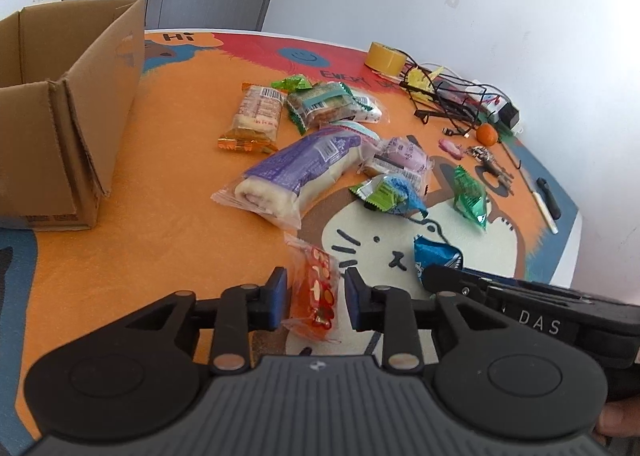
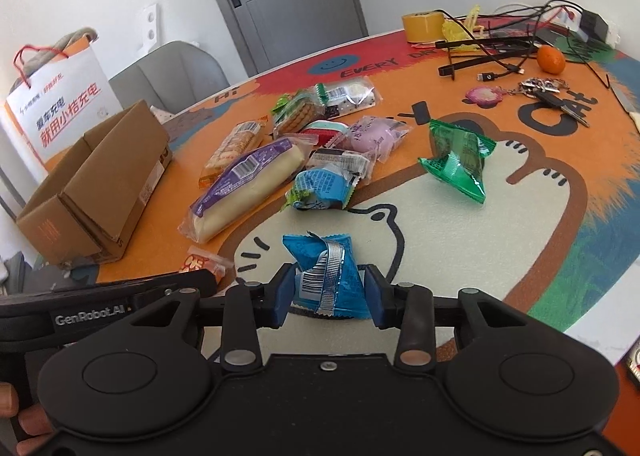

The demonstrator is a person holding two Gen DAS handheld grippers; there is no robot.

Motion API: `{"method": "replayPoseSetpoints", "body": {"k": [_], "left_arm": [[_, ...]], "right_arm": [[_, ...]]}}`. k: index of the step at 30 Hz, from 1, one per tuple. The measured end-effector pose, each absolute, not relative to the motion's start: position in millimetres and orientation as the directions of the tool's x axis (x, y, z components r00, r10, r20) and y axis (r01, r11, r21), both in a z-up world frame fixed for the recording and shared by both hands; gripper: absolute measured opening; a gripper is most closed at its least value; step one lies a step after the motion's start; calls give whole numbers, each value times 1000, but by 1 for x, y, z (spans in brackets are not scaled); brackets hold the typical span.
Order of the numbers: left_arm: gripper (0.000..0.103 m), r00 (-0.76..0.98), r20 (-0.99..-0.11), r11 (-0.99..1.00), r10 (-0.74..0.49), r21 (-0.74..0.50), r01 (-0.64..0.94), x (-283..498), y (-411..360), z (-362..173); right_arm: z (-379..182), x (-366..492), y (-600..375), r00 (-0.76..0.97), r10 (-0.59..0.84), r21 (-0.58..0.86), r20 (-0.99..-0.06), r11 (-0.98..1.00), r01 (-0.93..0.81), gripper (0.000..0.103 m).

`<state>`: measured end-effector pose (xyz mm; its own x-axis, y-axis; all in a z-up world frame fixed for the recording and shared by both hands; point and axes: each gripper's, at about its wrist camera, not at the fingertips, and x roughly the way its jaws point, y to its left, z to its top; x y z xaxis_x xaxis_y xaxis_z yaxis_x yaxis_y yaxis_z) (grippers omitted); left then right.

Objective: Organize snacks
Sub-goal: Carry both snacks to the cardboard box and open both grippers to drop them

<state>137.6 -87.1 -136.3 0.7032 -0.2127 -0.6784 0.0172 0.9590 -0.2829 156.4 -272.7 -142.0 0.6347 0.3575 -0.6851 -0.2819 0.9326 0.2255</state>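
Observation:
My left gripper [image 1: 315, 298] is shut on a red-orange snack packet [image 1: 316, 290], its blue pads pressing both sides, low over the mat. My right gripper [image 2: 329, 292] is shut on a blue snack packet [image 2: 326, 276] with a silver seam; that packet also shows in the left wrist view [image 1: 436, 256]. An open cardboard box [image 1: 64, 127] stands at the left, also in the right wrist view [image 2: 100, 179]. Several other snacks lie mid-table: a long purple-wrapped roll [image 1: 296, 171], an orange wafer pack [image 1: 254, 119], a green packet [image 2: 458, 159], a blue-green packet [image 2: 322, 187].
A tape roll [image 1: 386, 57], tangled black cables [image 1: 448, 95], a tangerine [image 1: 487, 134], keys [image 2: 548, 91] and a pen [image 1: 548, 197] lie at the far right of the cartoon mat. A white paper bag [image 2: 60, 107] and a grey chair stand behind the box.

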Motion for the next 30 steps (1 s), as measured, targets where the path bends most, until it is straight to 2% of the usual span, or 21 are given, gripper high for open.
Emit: {"method": "replayPoseSetpoints", "body": {"k": [3, 7, 11, 23, 30], "left_arm": [[28, 709, -681, 972, -184, -232, 29, 137, -95, -137], [17, 704, -688, 974, -175, -224, 23, 141, -97, -136], [16, 698, -691, 971, -187, -237, 25, 142, -96, -133], [16, 757, -628, 969, -182, -246, 28, 134, -73, -91], [16, 769, -614, 965, -179, -261, 16, 142, -39, -56]], "right_arm": [[-145, 157, -267, 650, 350, 201, -675, 934, -295, 42], [-146, 157, -264, 659, 344, 184, -668, 935, -302, 37], [-144, 158, -266, 646, 369, 214, -668, 927, -307, 35], [-105, 152, -248, 704, 390, 199, -594, 919, -341, 33], [-81, 164, -218, 652, 409, 242, -638, 911, -334, 33]]}}
